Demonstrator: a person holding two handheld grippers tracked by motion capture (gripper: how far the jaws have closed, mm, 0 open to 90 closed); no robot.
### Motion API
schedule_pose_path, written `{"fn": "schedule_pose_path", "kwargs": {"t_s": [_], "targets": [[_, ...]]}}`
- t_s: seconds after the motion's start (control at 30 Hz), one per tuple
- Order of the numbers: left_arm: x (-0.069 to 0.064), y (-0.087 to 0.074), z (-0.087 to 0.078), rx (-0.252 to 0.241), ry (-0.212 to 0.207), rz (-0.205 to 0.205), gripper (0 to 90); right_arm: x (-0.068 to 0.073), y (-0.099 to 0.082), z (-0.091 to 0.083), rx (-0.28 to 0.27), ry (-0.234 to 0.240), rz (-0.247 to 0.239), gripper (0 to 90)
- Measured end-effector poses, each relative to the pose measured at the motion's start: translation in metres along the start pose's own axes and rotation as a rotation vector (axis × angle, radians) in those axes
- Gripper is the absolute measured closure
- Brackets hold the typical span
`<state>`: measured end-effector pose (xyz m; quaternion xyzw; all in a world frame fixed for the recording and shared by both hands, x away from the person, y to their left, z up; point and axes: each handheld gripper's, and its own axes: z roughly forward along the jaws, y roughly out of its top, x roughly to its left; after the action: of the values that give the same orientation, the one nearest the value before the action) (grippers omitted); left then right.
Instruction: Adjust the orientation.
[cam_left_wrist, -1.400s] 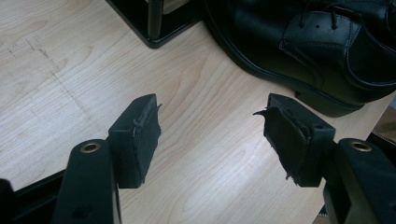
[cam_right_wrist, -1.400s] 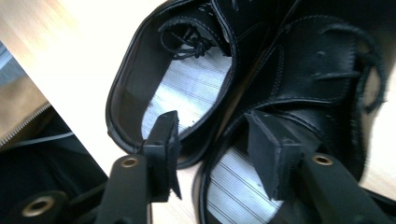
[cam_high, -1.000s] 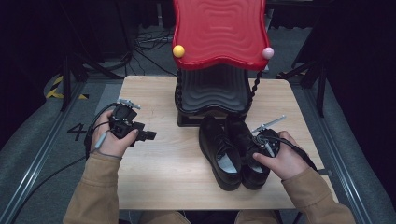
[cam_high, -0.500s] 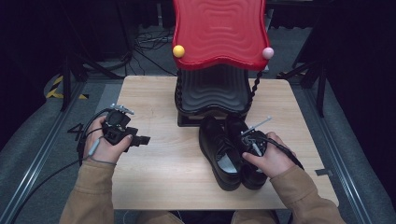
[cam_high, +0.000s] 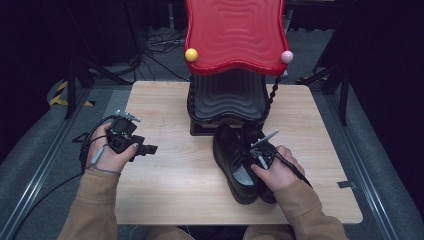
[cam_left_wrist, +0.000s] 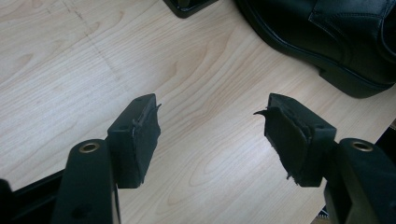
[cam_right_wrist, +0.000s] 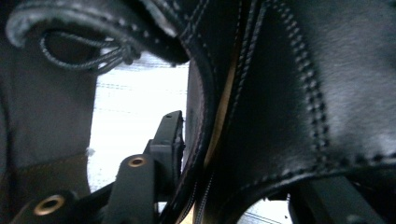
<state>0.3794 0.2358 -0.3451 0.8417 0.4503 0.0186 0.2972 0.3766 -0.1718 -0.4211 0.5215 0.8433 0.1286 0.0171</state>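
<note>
A pair of black leather shoes (cam_high: 231, 152) stands on the wooden table (cam_high: 165, 200), toes toward a black stand. My right gripper (cam_high: 250, 157) points down onto the pair where the two shoes meet. In the right gripper view its left pad (cam_right_wrist: 172, 135) is inside one shoe, over the pale insole, against the collar wall. The other jaw is hidden behind the second shoe's leather (cam_right_wrist: 299, 93). These jaws have just been closing, with both inner walls between them. My left gripper (cam_high: 151, 148) rests at the table's left side, open and empty (cam_left_wrist: 212, 135), facing a shoe heel (cam_left_wrist: 336, 51).
A shoe stand with a wavy red top (cam_high: 235, 35) and a ribbed black shelf (cam_high: 227, 97) stands at the table's back centre, just beyond the shoes. Yellow (cam_high: 191, 54) and pink (cam_high: 286, 56) balls sit on its corners. Grey floor and rails lie on both sides.
My right hand has moved left and down onto the shoes, and its jaws have narrowed around the shoes' inner walls. The left hand has drifted slightly left.
</note>
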Motion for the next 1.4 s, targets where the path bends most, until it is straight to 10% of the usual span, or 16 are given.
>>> {"fn": "schedule_pose_path", "kwargs": {"t_s": [0.37, 0.77, 1.4], "targets": [[0.001, -0.003, -0.007, -0.026, -0.010, 0.028, 36.0, 0.004, 0.007, 0.002, 0.043, -0.050, 0.044, 66.2], [-0.002, -0.008, -0.012, -0.040, 0.005, 0.019, 36.0, -0.008, 0.003, -0.011, 0.025, 0.023, 0.092, 82.3], [0.005, -0.015, -0.022, -0.066, 0.025, -0.005, 36.0, -0.008, -0.012, -0.083, 0.058, 0.063, -0.004, 82.4]]}}
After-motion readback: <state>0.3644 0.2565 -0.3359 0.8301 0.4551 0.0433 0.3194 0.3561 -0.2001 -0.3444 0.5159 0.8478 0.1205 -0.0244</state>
